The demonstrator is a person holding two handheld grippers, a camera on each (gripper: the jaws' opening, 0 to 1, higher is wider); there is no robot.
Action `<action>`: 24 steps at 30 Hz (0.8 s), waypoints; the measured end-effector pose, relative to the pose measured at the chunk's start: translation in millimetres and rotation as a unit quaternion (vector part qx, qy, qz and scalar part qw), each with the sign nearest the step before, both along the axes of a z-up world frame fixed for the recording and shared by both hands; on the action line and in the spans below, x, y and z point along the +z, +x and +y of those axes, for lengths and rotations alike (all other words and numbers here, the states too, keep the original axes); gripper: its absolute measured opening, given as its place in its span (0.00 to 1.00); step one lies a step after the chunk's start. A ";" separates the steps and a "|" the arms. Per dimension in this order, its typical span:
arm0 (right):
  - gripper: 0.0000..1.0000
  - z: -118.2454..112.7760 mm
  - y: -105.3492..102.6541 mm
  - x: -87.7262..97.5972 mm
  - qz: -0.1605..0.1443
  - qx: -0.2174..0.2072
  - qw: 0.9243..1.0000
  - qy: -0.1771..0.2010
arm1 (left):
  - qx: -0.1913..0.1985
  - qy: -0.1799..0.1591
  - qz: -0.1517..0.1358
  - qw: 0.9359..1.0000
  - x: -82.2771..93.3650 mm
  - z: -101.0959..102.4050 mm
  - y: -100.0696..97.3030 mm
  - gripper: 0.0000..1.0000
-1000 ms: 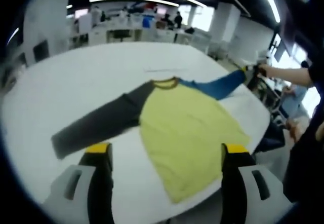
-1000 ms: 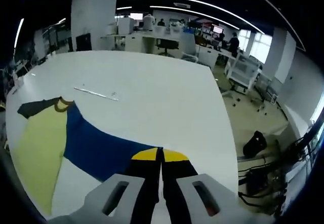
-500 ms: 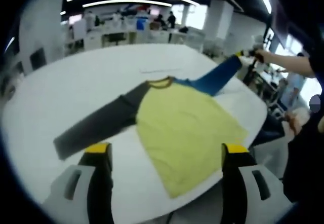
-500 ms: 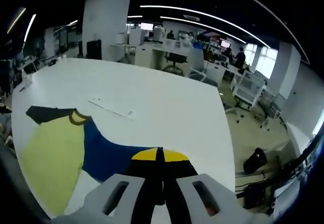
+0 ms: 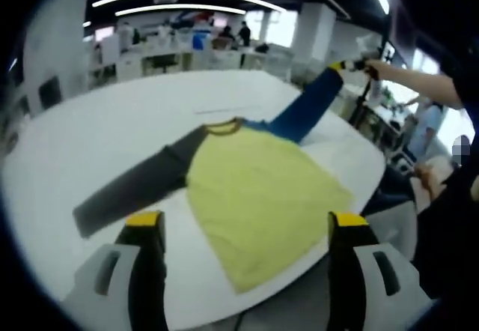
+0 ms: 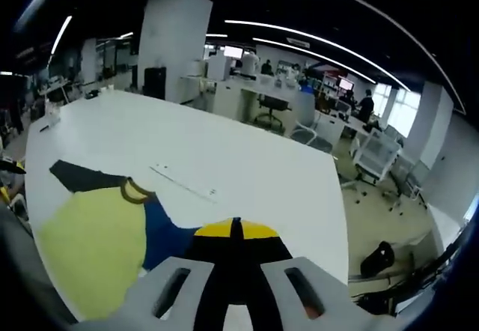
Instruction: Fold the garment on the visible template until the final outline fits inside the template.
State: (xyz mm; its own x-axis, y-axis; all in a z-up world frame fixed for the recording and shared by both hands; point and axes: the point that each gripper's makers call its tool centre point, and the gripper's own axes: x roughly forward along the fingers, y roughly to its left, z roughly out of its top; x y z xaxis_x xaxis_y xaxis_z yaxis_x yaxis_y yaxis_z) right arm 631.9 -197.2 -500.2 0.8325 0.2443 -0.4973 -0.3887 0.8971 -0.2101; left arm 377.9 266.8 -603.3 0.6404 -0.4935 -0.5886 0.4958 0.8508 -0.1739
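Right gripper [image 6: 236,230], clamped on the blue sleeve [image 5: 303,110], is lifting it higher off the white table [image 5: 112,129] than before; left gripper [image 5: 243,222] is hovering, jaws apart.

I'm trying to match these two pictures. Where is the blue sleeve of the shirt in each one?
Left gripper view: the blue sleeve slants up toward the upper right, lifted off the white table, its cuff held in the right hand-held gripper.
Right gripper view: the sleeve sits low, left of centre, running under the shut jaws.
Shared landmark: the brown collar.
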 end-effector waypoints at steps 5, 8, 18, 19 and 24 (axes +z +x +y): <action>0.02 29.7 10.0 13.4 -0.005 0.019 1.000 0.009 | -0.004 -0.005 -0.013 1.000 9.7 -4.6 -0.7 0.86; 0.02 48.1 12.7 19.7 -0.010 0.035 0.999 0.012 | -0.006 -0.006 -0.020 1.000 13.7 -4.4 -2.6 0.86; 0.02 126.0 4.9 33.4 -0.019 0.094 0.995 0.018 | 0.005 -0.014 -0.021 1.000 15.3 7.9 -18.5 0.86; 0.02 131.2 6.0 33.7 -0.018 0.097 0.995 0.021 | 0.007 -0.014 -0.021 1.000 15.3 9.8 -20.1 0.86; 0.02 158.6 10.9 34.1 -0.013 0.109 0.993 0.036 | 0.015 -0.014 -0.018 1.000 14.9 17.6 -26.0 0.86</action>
State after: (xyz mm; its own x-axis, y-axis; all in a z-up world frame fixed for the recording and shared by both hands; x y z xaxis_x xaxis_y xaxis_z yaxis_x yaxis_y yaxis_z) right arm 642.8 -38.5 -466.1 0.7683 0.4548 -0.4505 -0.5709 0.8051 -0.1608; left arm 351.9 284.4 -588.4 0.6761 -0.4895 -0.5507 0.4767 0.8605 -0.1796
